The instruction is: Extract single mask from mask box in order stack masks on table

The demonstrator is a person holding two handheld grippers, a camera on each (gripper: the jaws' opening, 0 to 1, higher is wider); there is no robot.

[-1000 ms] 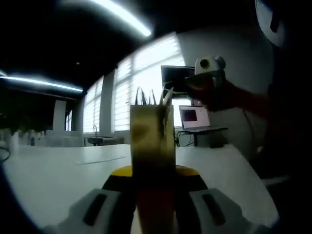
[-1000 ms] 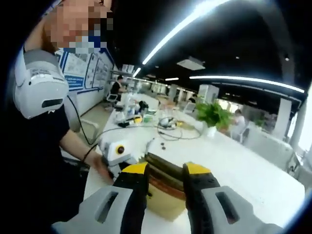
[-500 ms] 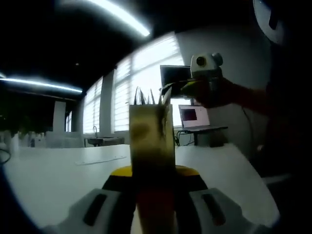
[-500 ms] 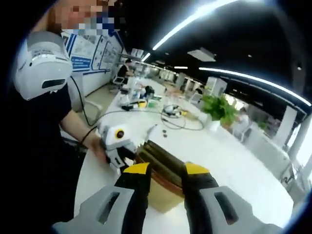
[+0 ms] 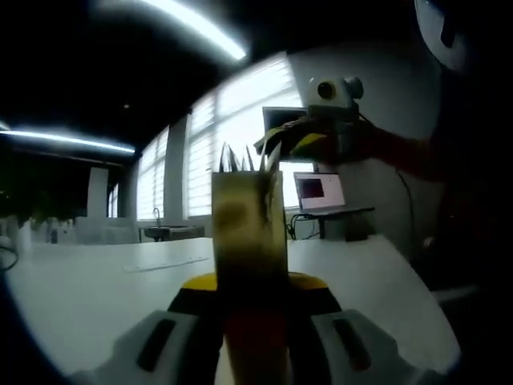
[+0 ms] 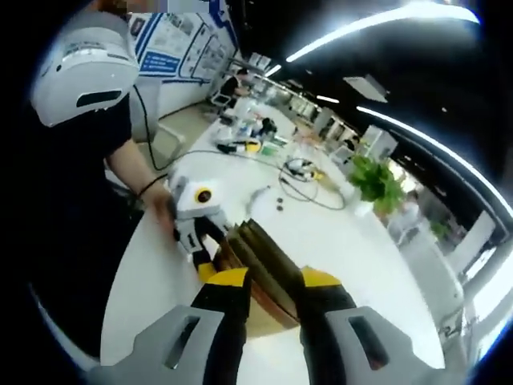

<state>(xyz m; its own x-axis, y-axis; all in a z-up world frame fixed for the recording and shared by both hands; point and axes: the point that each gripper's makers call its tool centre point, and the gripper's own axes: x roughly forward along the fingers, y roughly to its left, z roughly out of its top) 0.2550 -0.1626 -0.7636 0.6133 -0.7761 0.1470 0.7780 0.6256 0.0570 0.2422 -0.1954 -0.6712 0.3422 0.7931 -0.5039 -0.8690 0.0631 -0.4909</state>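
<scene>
Left gripper view: the left tongs (image 5: pixel 255 301) are clamped on the upright mask box (image 5: pixel 248 233), which stands on the white bench (image 5: pixel 96 281). The right tongs (image 6: pixel 271 282) hover above the box's open top; jaws apart, holding nothing.

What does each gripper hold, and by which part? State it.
Left gripper clamps the mask box by its lower sides. Right gripper hovers over the box top; any grip cannot be told.

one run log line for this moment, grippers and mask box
left gripper: shut on mask box | right gripper: above box top, grip unclear | box: upright on table | stack: not started
</scene>
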